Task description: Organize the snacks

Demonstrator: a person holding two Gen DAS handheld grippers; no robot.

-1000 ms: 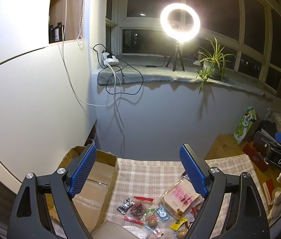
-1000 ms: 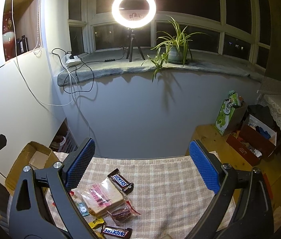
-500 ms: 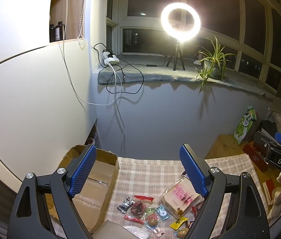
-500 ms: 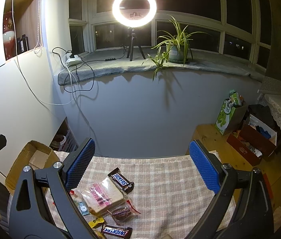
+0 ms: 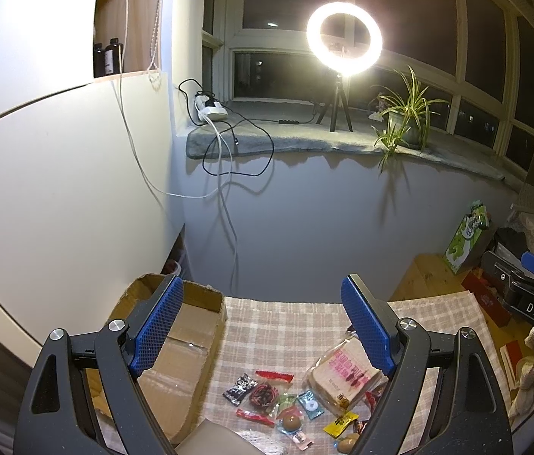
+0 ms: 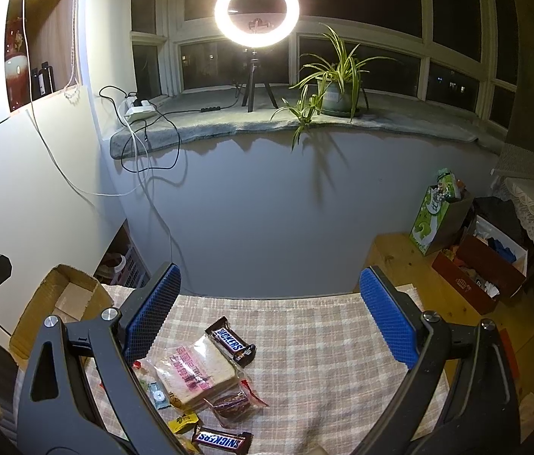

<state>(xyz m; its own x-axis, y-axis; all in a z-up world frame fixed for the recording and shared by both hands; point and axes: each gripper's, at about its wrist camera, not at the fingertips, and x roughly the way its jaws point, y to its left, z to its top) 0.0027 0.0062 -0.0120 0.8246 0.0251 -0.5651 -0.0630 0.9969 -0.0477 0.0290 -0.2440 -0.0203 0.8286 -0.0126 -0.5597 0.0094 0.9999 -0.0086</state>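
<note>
nothing sorted yet, by the look of it — the open brown cardboard box [image 5: 176, 345] looks empty and the small wrapped snacks [image 5: 285, 398] lie loose on the checked-cloth bench [image 6: 304, 341]; both the left gripper [image 5: 263, 326] and right gripper [image 6: 270, 314] hang above with jaws spread, holding nothing — only the right view shows the two brown snickers bars [image 6: 230, 345]

Left tongs [image 5: 263, 326] and right tongs [image 6: 268, 322] gape (both empty)
</note>
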